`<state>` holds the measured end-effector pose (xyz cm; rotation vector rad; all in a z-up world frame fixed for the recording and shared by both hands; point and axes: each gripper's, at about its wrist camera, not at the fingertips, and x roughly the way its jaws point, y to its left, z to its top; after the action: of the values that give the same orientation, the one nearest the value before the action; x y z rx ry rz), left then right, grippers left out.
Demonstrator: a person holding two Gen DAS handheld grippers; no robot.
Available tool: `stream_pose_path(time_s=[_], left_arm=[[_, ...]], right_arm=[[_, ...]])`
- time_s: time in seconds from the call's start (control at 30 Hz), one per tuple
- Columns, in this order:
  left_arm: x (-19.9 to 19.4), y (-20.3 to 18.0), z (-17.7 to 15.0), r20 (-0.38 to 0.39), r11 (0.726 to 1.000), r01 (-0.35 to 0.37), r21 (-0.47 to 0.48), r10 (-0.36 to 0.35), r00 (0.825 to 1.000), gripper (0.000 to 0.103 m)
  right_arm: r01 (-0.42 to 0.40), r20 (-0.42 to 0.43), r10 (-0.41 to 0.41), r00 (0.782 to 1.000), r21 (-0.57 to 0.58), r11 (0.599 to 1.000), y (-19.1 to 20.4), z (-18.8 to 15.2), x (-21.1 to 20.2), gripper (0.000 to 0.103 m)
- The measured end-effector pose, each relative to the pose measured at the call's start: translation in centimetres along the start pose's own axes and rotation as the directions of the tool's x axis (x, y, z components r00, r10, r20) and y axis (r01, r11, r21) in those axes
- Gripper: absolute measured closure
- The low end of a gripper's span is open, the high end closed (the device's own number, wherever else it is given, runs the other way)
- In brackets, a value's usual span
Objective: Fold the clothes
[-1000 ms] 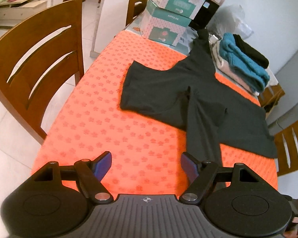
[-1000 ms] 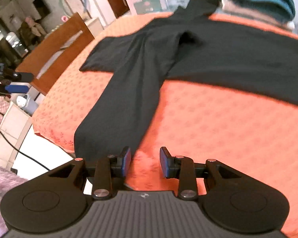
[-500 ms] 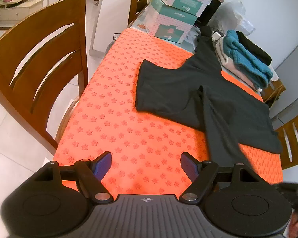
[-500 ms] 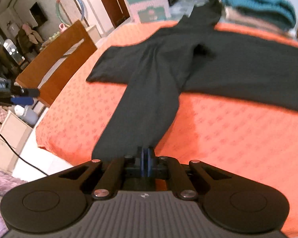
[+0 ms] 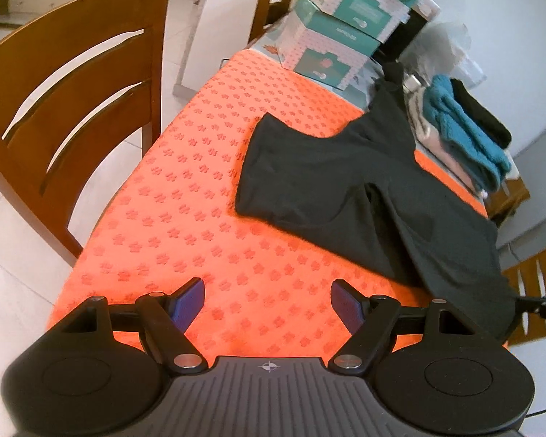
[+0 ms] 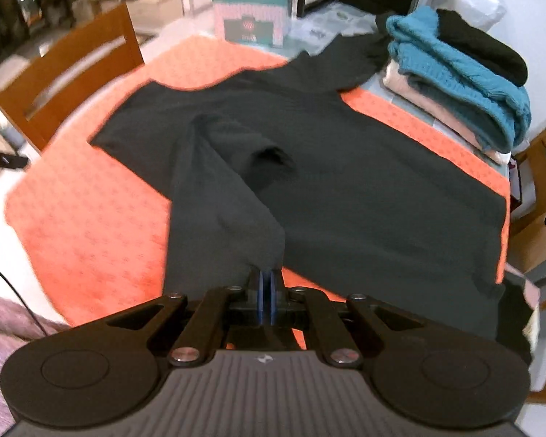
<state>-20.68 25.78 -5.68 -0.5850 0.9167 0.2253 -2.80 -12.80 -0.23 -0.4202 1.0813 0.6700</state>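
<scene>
1. Right gripper [image 6: 266,284]: jaws are pressing together on the cuff end of a sleeve [image 6: 214,196], with the cloth bunching up right at the blue pads; the sleeve is running away from the pads, across the garment's front

2. Left gripper [image 5: 267,304]: jaws are standing wide apart with nothing between them, hovering over bare orange cloth near the table's near edge, clear of the garment

3. Black long-sleeved top [image 6: 364,182], also [image 5: 327,182]: lying spread flat on the tablecloth, body reaching toward the right edge; one sleeve is being held by the right gripper, the other sleeve is stretching toward the far end of the table, its end lying near the stack of folded clothes

4. Orange tablecloth [image 5: 185,196] with a small flower pattern: covering the table and lying under the garment

5. Stack of folded clothes [image 6: 466,83]: sitting at the far right of the table, a teal knit and a black piece on top, pale pieces beneath

6. Two teal-and-white boxes [image 5: 342,32]: stacked at the far end of the table, beyond the orange cloth

7. Wooden chair [image 5: 72,109]: standing beside the table's left side, its slatted back facing the left wrist view

8. Further wooden chair [image 5: 535,284]: showing partly past the table's right edge
</scene>
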Motion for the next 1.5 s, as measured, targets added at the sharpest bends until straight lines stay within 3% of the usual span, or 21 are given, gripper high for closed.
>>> stream_pose_path(time_s=[0.27,0.4,0.57,0.9,1.13,1.5], left_arm=[[0.6,-2.9,0.5,0.049,0.996,-0.061,-0.059,0.064,0.997,0.025],[0.6,-4.6,0.6,0.065,0.993,-0.088,-0.073,0.093,0.993,0.025],[0.7,-6.4,0.7,0.063,0.991,-0.116,-0.064,0.12,0.991,0.025],[4.2,-8.8,3.0,-0.005,0.996,-0.082,0.023,0.082,0.997,0.025],[7.1,-9.8,5.3,-0.05,0.993,-0.031,0.118,0.038,0.998,0.025],[10.2,-10.3,6.7,-0.101,0.982,0.022,0.187,-0.003,0.995,0.025]], right_arm=[[0.017,-0.017,-0.017,1.0,0.029,0.999,-5.3,0.7,5.5,0.097],[0.043,0.025,-0.044,0.999,0.018,0.999,-6.4,0.5,6.1,0.072],[0.072,0.109,-0.074,0.991,0.016,0.997,-7.5,-0.2,4.5,0.057],[0.084,0.153,-0.116,0.981,0.204,0.975,-8.5,-4.2,1.5,0.056],[0.112,0.1,-0.162,0.982,0.385,0.916,-7.7,-7.8,1.8,0.055],[0.15,0.066,-0.213,0.975,0.514,0.845,-6.2,-10.5,2.0,0.055]])
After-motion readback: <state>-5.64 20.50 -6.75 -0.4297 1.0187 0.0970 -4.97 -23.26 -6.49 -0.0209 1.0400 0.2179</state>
